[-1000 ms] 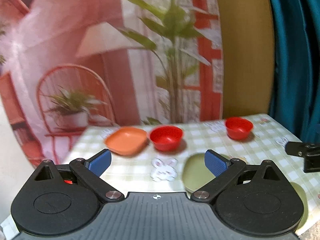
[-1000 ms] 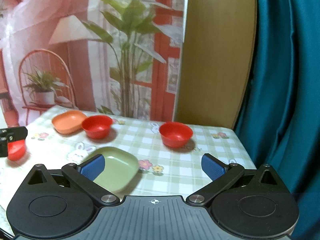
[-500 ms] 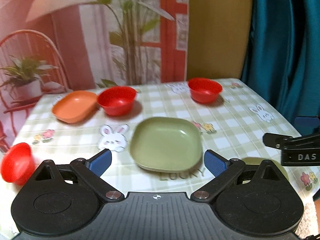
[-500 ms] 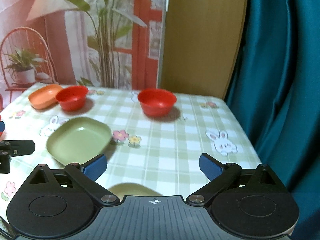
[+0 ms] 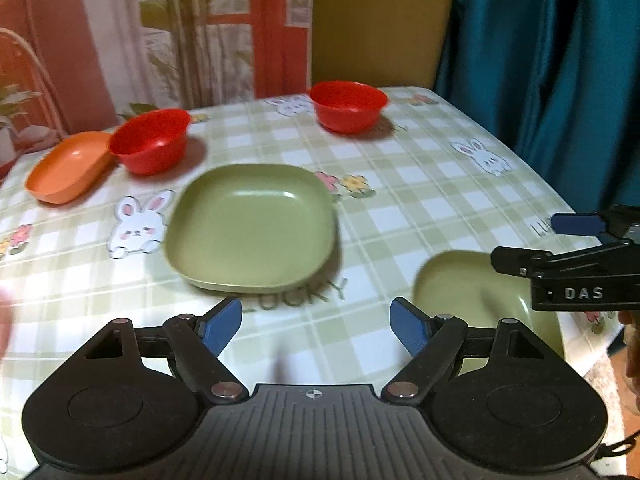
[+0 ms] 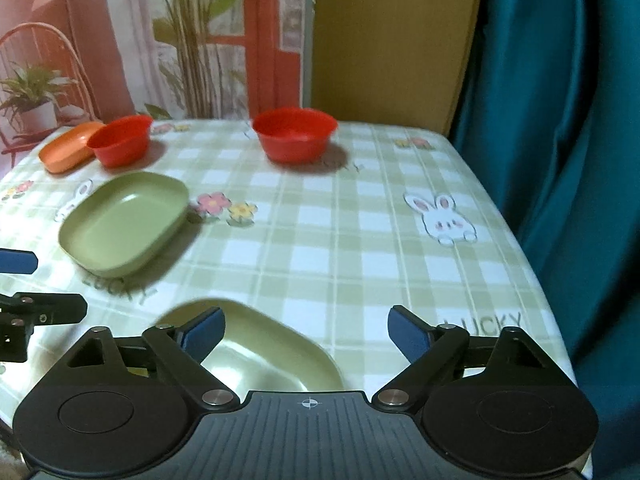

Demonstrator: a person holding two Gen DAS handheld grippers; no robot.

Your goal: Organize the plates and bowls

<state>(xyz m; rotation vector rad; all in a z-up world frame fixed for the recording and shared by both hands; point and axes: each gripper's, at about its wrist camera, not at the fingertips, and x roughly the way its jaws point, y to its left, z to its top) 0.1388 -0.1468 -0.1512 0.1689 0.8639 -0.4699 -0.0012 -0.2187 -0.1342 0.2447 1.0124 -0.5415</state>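
Note:
On the checked tablecloth lie a green plate (image 5: 252, 226) (image 6: 126, 220) in the middle and a second green plate (image 5: 476, 300) (image 6: 260, 354) near the front edge. Two red bowls (image 5: 150, 140) (image 5: 348, 105) and an orange plate (image 5: 66, 167) stand at the back. My left gripper (image 5: 316, 326) hovers just in front of the middle green plate, jaws closing with nothing between them. My right gripper (image 6: 306, 332) hangs over the near green plate, jaws closing, its left finger above the plate's rim without pressing it. The right gripper (image 5: 576, 246) also shows in the left wrist view.
A teal curtain (image 6: 560, 120) hangs close along the table's right edge, with a tan panel (image 6: 392, 40) behind the table. A printed backdrop of a plant and chair (image 6: 120, 40) covers the far left. A blurred red shape (image 5: 4, 320) sits at the left edge.
Both grippers have sunk toward the table and tipped downward, and their jaws have narrowed a little. The green plates have come closer in both views.

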